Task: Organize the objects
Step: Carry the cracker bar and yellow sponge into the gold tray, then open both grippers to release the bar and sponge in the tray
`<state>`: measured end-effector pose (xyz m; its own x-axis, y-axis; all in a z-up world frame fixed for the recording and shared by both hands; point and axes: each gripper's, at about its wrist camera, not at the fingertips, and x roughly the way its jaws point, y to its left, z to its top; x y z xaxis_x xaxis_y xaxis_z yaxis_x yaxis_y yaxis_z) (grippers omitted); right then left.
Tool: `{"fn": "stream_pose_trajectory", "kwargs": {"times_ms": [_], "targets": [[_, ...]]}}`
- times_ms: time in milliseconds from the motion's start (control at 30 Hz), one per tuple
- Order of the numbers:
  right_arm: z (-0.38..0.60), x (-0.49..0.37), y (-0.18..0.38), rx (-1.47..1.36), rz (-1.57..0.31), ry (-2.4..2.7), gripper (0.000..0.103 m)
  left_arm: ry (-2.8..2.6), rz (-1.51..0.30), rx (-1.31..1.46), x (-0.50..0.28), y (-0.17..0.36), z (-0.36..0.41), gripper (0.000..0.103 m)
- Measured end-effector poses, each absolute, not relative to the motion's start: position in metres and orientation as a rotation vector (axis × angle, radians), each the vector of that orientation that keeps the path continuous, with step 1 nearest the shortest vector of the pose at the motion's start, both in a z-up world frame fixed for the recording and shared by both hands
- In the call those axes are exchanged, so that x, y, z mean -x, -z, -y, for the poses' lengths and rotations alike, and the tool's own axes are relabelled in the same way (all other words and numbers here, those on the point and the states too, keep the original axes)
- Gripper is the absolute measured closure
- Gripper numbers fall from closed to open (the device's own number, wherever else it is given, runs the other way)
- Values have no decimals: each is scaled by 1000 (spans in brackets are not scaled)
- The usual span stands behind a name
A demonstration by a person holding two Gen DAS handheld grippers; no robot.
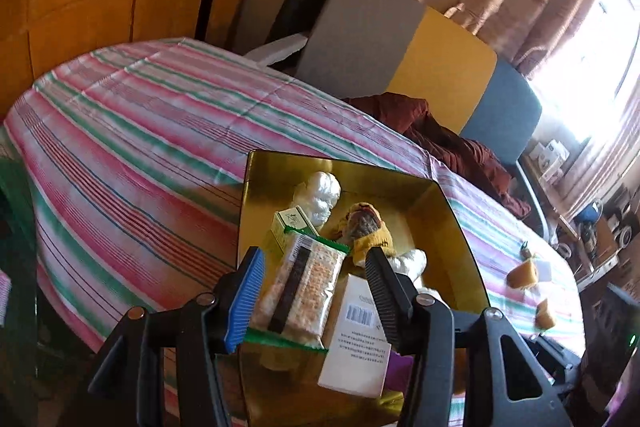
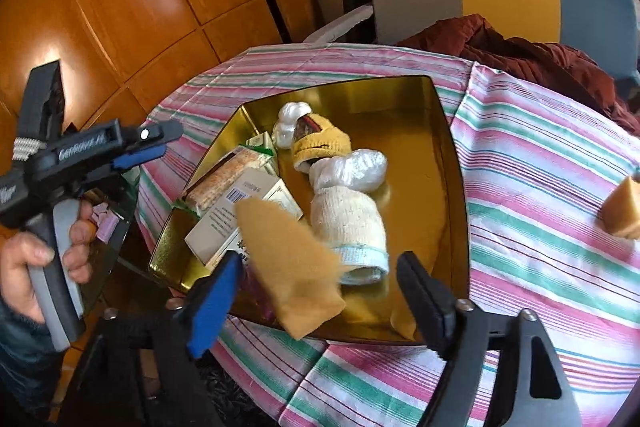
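**Both tools standing open over the gold tray**

The left tool [image 1: 316, 291] is hanging over the near end of the gold tray [image 1: 452, 227], its jaws standing partly open. A cracker packet [image 1: 304, 287] with green ends is lying between the blue pad and the black pad; a gap is showing on each side, so the pads are not pressing on it. The packet is resting on top of a white box [image 1: 356, 339] with a barcode and a small green carton [image 1: 286, 227], all at the left side of the tray.

The right tool [image 2: 320, 291] is standing wide over the near rim of the tray. A tan sponge piece [image 2: 292, 263] is sitting in the gap between its fingers, blurred and tilted, over the tray's near edge. Neither pad is touching it. Whether it is resting on anything cannot be told.

Further in, a cream sock [image 2: 352, 227], a white plastic bundle [image 2: 356, 167] and a yellow knitted hat [image 2: 320, 143] are lying in a row along the tray's middle.

The tray is sitting on a counter covered by a striped cloth [image 2: 540, 167]. Another sponge piece [image 2: 622, 207] is lying on the cloth well to the right of the tray. A hand [image 2: 24, 259] is gripping the left tool's handle at the left of the right wrist view.
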<state>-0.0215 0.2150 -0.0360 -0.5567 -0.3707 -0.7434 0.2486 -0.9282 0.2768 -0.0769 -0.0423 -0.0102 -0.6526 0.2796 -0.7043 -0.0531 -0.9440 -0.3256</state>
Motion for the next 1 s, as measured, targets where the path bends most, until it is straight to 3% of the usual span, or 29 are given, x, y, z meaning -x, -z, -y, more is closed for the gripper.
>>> {"fn": "stream_pose_trajectory", "kwargs": {"times_ms": [200, 267, 333, 467, 667, 767, 800, 867, 1000], "targets": [[-224, 18, 28, -1211, 217, 2533, 25, -2667, 354, 1195, 66, 9, 33, 50], [-216, 18, 27, -1212, 146, 2522, 52, -2665, 353, 1206, 65, 12, 32, 50], [-205, 20, 32, -1231, 86, 2509, 63, -2660, 354, 1213, 64, 13, 32, 50], [-187, 28, 44, -1245, 38, 2460, 69, -2660, 352, 1211, 62, 13, 32, 50], [-177, 48, 54, -1308, -31, 2462, 68, -2658, 335, 1219, 59, 13, 30, 50], [-187, 47, 60, -1353, 41, 2457, 63, -2679, 306, 1210, 56, 12, 28, 50], [-189, 46, 60, -1351, 59, 2457, 61, -2688, 298, 1209, 55, 12, 27, 50], [-195, 42, 58, -1343, 85, 2467, 41, -2708, 273, 1201, 53, 10, 25, 50], [-203, 33, 48, -1295, 132, 2500, 34, -2766, 195, 1177, 46, 7, 20, 50]]}}
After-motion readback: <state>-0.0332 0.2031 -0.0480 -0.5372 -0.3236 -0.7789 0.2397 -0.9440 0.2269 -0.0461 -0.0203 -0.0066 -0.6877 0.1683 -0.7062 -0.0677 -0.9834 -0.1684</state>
